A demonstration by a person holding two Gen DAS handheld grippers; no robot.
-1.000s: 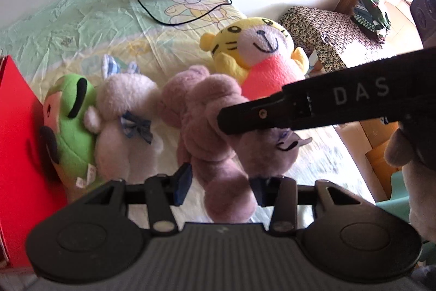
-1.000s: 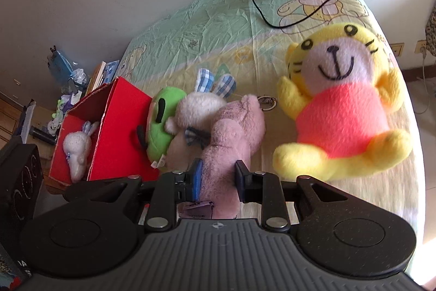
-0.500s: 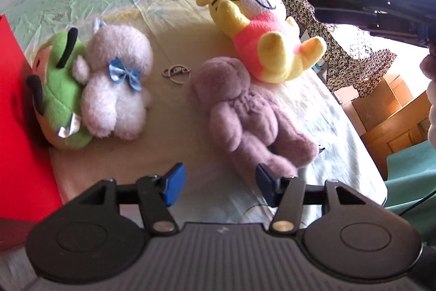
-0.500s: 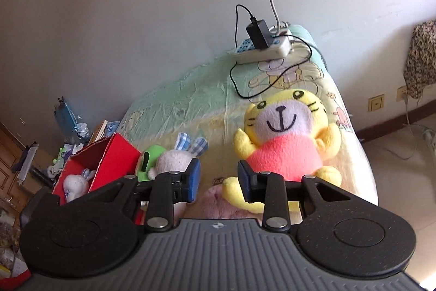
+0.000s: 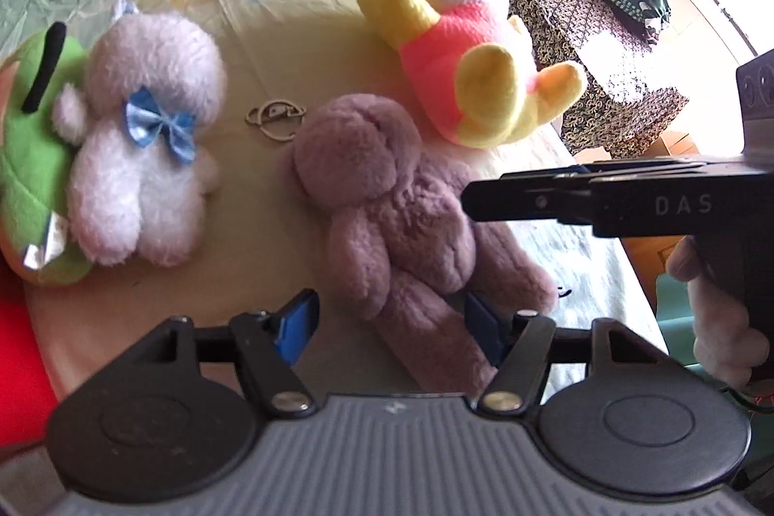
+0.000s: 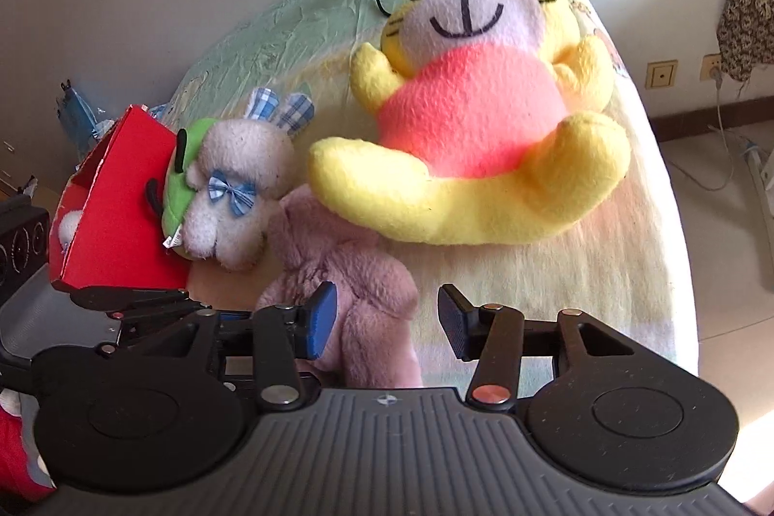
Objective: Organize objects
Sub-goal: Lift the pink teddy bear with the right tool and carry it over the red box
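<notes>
Left gripper (image 5: 392, 322): tipped steeply down, jaws parted and just been opening; the mauve toy's (image 5: 387, 206) leg lies between them, pads not pressing on it, though the right pad is partly hidden behind the leg.
Right gripper (image 6: 384, 322): angled down, jaws parted and just been opening; the toy's limb sits by the left pad, with a clear gap to the right pad.
Right gripper from the left view: reaches in from the right, fingers level, tip over the toy's body.
Hand (image 5: 721, 308): wrapped round the right gripper's handle, fingers curled below.
</notes>
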